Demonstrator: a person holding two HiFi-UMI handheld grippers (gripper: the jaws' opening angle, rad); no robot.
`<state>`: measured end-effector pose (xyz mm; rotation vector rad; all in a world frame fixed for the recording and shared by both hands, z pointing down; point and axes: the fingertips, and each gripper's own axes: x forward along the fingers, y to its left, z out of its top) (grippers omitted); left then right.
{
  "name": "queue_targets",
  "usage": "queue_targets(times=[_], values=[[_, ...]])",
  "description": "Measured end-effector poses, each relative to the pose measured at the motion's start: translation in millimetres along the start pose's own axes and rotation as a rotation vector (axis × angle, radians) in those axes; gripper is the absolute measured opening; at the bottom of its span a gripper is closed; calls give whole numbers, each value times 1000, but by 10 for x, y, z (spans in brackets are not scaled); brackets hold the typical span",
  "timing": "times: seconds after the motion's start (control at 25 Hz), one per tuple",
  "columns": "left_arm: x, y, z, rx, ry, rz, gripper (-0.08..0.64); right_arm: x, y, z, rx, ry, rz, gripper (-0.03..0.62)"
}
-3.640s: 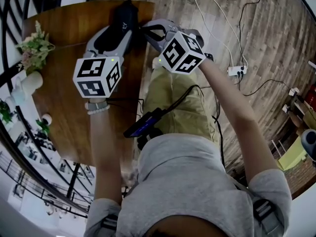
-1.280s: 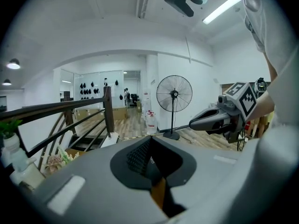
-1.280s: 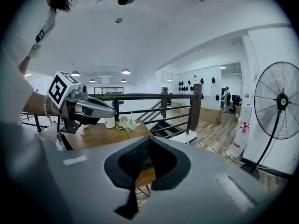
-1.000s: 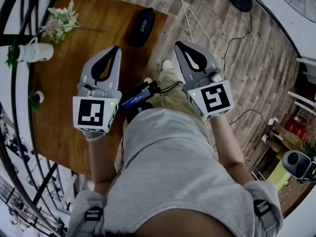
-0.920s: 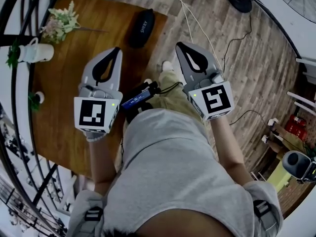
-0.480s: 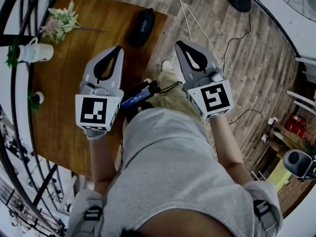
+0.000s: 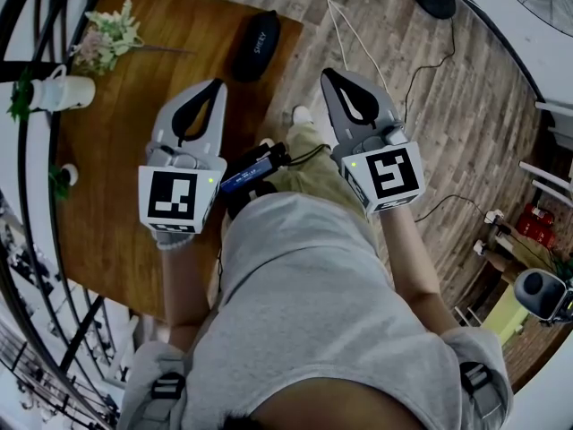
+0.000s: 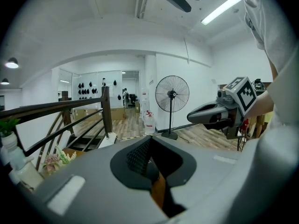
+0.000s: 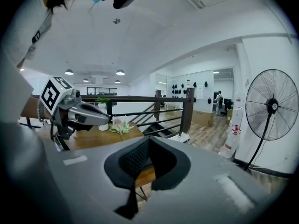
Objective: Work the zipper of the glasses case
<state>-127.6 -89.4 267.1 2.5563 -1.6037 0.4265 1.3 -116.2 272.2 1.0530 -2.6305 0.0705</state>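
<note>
The black glasses case (image 7: 257, 45) lies on the far right part of the wooden table (image 7: 116, 204), with nothing touching it. My left gripper (image 7: 216, 85) hovers over the table, nearer to me than the case, shut and empty. My right gripper (image 7: 326, 73) is held beside the table over the floor, also shut and empty. In the left gripper view my own jaws (image 8: 148, 141) meet at the tip, and the right gripper (image 8: 219, 115) shows off to the side. The right gripper view shows its jaws (image 9: 148, 141) closed and the left gripper (image 9: 79, 113) over the table.
Flowers (image 7: 107, 36), a white jug (image 7: 58, 92) and a small white pot (image 7: 67, 176) stand along the table's left side. A dark device (image 7: 251, 173) hangs at the person's waist. Cables (image 7: 358, 52) cross the wood floor. A standing fan (image 9: 273, 111) and a stair railing (image 9: 140, 111) are nearby.
Both grippers, earlier right at the case, have drawn back toward me and apart. Over the last second they only drift slightly.
</note>
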Motion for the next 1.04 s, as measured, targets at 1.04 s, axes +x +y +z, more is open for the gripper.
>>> queue_targets(times=[1.04], values=[[34, 66, -94, -11, 25, 12, 12, 15, -23, -42, -6, 17, -10, 0]])
